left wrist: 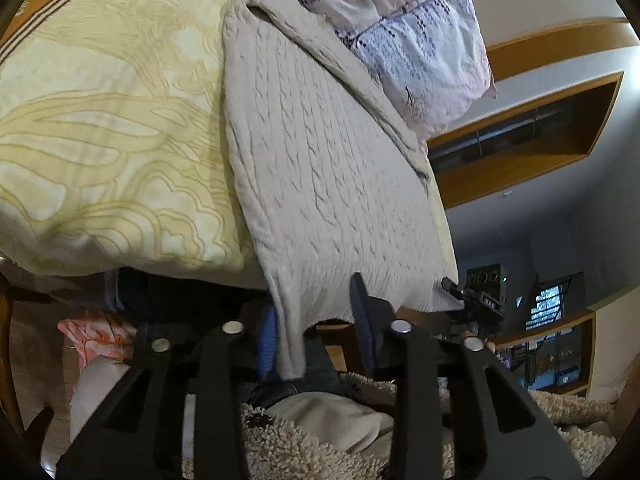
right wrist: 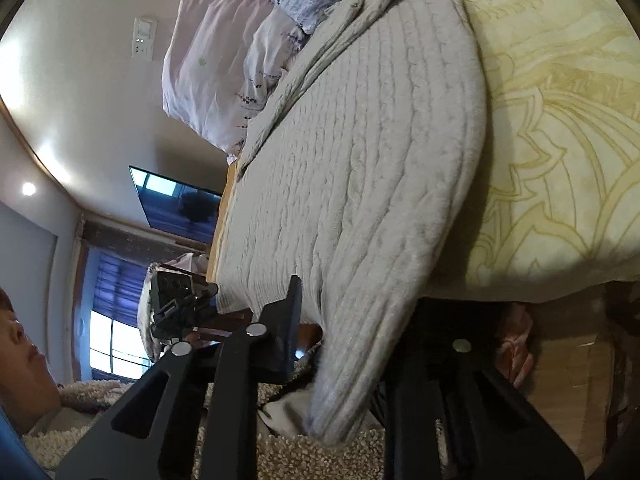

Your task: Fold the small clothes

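Sweater, pale grey cable knit, spread flat on bed over yellow patterned cover, long axis running from near hem at bed edge away to collar at far end beside lilac quilt. Near hem hanging just over bed edge, straight ahead of both tools, so both hands equally near, one at each lower corner. Left gripper set at one hem corner: drooping corner of knit lying between fingers, jaws drawn fairly close, yet a gap showing beside far finger, so firm clamp not certain from this view. Right gripper at other hem corner: knit hanging down between dark fingers, jaws narrowed about it and seemingly pinching cloth, though right-hand finger mostly hidden behind fabric. Other gripper visible small in each view, off along hem. Likely step in hand: securing both hem corners. Coming move probably a lift and carry of hem away along long axis toward collar, folding garment in half; needs both grips equally sure or hem will skew.
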The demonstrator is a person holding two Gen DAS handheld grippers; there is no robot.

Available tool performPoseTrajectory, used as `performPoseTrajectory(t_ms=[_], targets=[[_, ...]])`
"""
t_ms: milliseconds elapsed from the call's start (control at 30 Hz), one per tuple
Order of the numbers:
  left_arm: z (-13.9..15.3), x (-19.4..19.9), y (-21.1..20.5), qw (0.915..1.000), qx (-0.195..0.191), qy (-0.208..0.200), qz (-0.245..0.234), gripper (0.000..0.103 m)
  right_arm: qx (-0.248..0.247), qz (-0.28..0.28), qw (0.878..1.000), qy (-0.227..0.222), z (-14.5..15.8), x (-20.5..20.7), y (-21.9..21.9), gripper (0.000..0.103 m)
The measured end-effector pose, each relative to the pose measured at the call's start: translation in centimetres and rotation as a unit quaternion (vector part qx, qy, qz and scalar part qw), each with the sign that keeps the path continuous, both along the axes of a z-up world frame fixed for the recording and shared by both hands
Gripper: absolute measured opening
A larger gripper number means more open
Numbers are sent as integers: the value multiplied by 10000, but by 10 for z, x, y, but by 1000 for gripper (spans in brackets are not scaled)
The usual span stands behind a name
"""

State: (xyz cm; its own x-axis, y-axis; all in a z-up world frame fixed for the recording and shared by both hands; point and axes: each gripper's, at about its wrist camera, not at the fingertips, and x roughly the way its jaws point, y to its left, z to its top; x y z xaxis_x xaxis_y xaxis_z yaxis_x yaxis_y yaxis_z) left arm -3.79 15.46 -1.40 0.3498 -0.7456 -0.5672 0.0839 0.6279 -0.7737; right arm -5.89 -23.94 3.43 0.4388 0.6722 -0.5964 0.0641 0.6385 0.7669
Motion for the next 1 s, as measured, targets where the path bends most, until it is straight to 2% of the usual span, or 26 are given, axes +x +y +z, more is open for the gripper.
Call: performPoseTrajectory(t_ms=[33, 100, 300, 500, 700, 800, 1000], targets=[[0, 1, -1, 10000, 37, 4, -25, 22, -49, -3, 10000, -41, 3, 2, 2, 13], [0, 3, -5, 9999, 150, 15, -71, 7, -124, 4, 9998, -181, 8, 2, 3, 11], [9, 5, 1, 9995, 261, -155, -14, 6, -403, 15, 9968, -693, 27, 4, 11, 8], [36, 16, 20, 9972, 325, -592, 316, 6, -787, -163, 9890, -1238, 50, 11, 11, 7], [56, 39, 19, 9929, 517, -959, 468, 6, -1159, -234, 9806, -1562, 65, 21, 15, 7], [68, 53, 21, 9901, 552, -1173, 535, 6, -1386, -315, 9744, -1742, 75, 28, 14, 7], [99, 87, 27, 9796, 741, -1691, 799, 6, -1976, -532, 9528, -2243, 102, 56, 15, 6]])
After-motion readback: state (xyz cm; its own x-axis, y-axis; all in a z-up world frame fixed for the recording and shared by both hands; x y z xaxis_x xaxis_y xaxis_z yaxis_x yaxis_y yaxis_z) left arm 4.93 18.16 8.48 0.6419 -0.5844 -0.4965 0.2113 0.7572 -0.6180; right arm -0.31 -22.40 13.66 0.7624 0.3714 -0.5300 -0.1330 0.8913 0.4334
